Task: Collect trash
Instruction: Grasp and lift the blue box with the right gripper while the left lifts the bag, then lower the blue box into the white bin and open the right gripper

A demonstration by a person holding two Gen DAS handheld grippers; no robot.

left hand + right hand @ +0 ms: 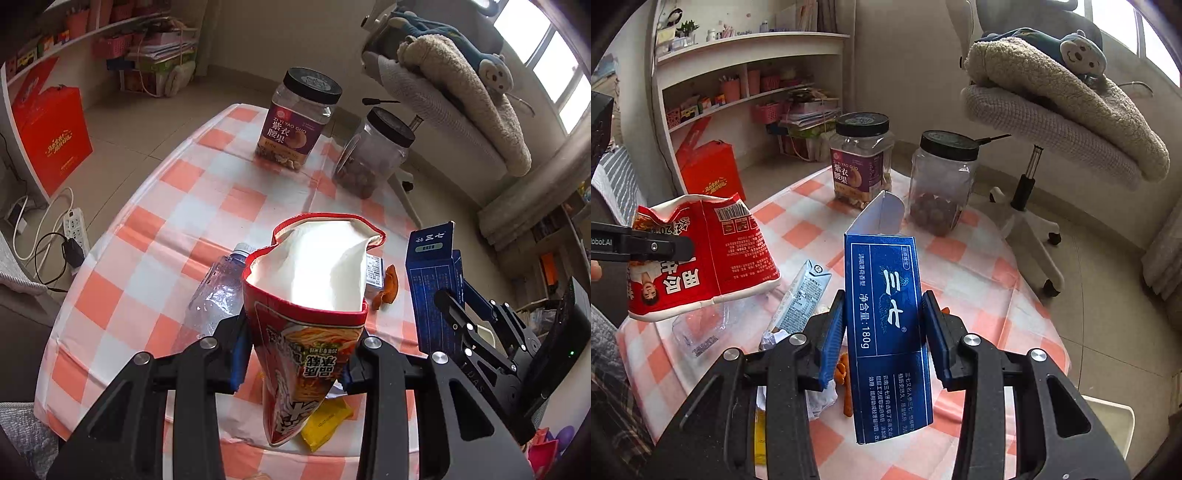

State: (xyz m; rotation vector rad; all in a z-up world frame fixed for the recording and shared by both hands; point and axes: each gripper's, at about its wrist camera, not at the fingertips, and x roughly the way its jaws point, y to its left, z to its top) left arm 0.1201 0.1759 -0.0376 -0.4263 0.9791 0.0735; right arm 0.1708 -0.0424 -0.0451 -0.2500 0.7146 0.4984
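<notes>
Noodle cup (306,295) empty inside, pinched by left claw (295,354)

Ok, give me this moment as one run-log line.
left gripper: shut on red noodle cup, lifted | right gripper: shut on blue toothpaste box, lifted | on table: plastic bottle, yellow packet

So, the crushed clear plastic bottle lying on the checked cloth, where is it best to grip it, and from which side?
Probably from above, across the middle of its body. The plastic bottle lies on its side on the tablecloth, cap end pointing away, so its long flanks are exposed. The crumpled walls should give under the pads. Both grippers are occupied now: the left gripper holds the noodle cup.
</notes>
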